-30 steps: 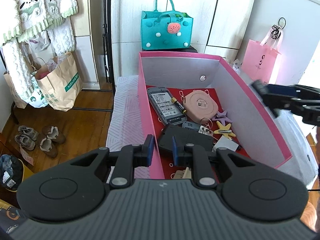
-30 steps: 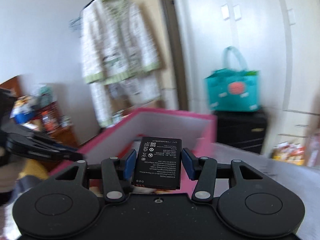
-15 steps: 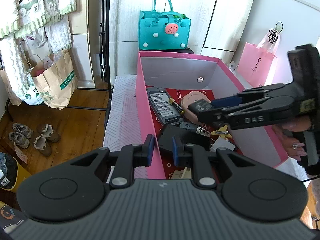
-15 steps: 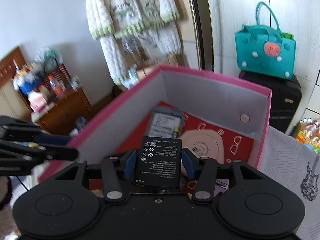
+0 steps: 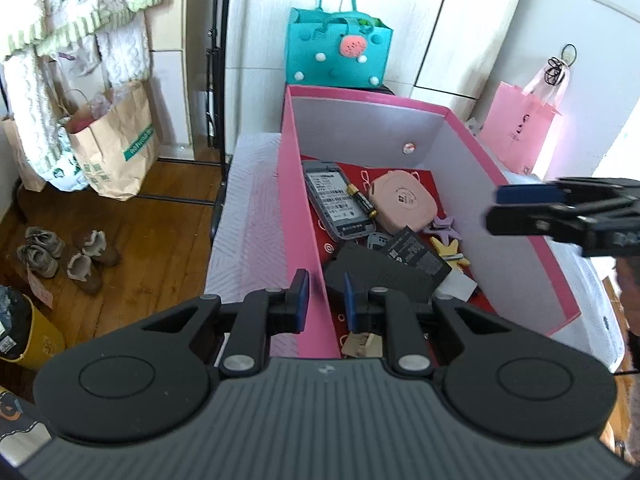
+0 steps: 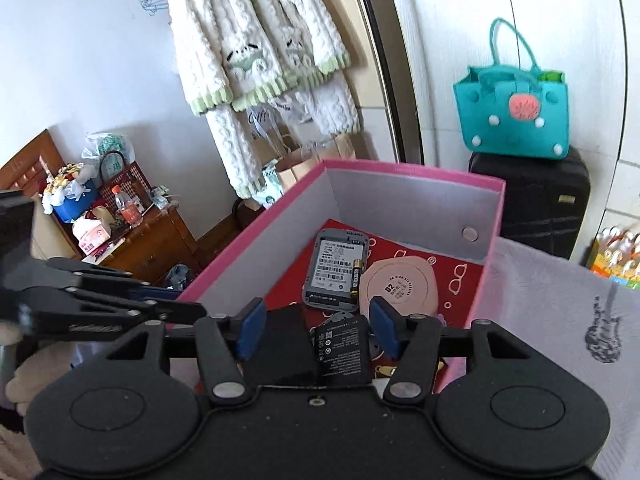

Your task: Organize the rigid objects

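Observation:
A pink box (image 5: 298, 208) (image 6: 494, 208) holds a grey labelled device (image 5: 336, 204), an AA cell (image 5: 360, 202), a round pink case (image 5: 402, 204), star clips (image 5: 450, 250) and a black pouch (image 5: 360, 272). The flat black battery (image 5: 416, 256) (image 6: 344, 352) lies loose on the pouch. My right gripper (image 6: 316, 330) (image 5: 494, 208) hovers above it by the box's right wall. Its jaws are opening and the pads stand clear of the battery. My left gripper (image 5: 325, 300) (image 6: 188, 304) straddles the box's left wall, shut on it.
The box rests on a white patterned cover (image 5: 248, 216). Behind it a teal felt bag (image 5: 340, 52) sits on a black suitcase (image 6: 548, 204). A pink paper bag (image 5: 518, 128) stands right. A brown paper bag (image 5: 116, 148) and shoes (image 5: 64, 256) are on the wooden floor left.
The right gripper has let go of the battery, which dropped onto the black pouch in the box. That gripper has drawn back towards the box's right wall. The left gripper held still.

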Demonstrator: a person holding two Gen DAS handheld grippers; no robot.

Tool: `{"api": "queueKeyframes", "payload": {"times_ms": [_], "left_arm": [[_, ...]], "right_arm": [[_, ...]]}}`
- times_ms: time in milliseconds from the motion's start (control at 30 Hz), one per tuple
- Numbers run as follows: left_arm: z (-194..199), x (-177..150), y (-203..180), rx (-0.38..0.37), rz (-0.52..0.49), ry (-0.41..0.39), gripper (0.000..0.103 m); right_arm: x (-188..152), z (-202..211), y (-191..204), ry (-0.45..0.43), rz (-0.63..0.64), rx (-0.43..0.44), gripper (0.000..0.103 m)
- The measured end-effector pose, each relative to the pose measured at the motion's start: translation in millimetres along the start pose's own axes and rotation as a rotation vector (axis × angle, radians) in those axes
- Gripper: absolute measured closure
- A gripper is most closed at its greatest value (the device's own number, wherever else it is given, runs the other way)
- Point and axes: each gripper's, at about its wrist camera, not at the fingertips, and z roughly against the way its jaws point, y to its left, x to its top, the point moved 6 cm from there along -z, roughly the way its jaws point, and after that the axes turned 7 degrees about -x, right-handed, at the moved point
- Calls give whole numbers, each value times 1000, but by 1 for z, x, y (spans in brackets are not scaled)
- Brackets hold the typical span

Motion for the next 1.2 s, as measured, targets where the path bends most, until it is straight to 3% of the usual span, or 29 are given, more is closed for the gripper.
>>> {"api": "queueKeyframes", "payload": {"times_ms": [200, 500, 533, 667, 900, 1000, 1067, 1200], "left_arm": [[22, 5, -15, 13, -16, -52, 86], [58, 13, -54, 43, -63, -63, 83], [63, 13, -58, 39, -62, -71, 80], [80, 2, -69, 18, -40, -110, 46], [79, -10, -82, -18, 0, -93, 35], [77, -12, -91, -6, -16, -109, 24], [74, -15, -97, 20, -23, -117, 16], [62, -21, -105, 104, -26, -96, 11]], "right_arm": [[-8, 29, -2, -49, -9, -18, 39], [-5, 58, 6, -118, -2, -64, 38], [-6, 62, 8, -127, 1, -71, 37], [-14, 74, 9, -126, 21, -85, 37], [-29, 92, -17, -117, -35, -156, 30], [-34, 99, -22, -114, -52, -185, 15], [-38, 104, -24, -123, -88, -200, 0], [-48, 106, -37, -93, -167, -210, 0]]}}
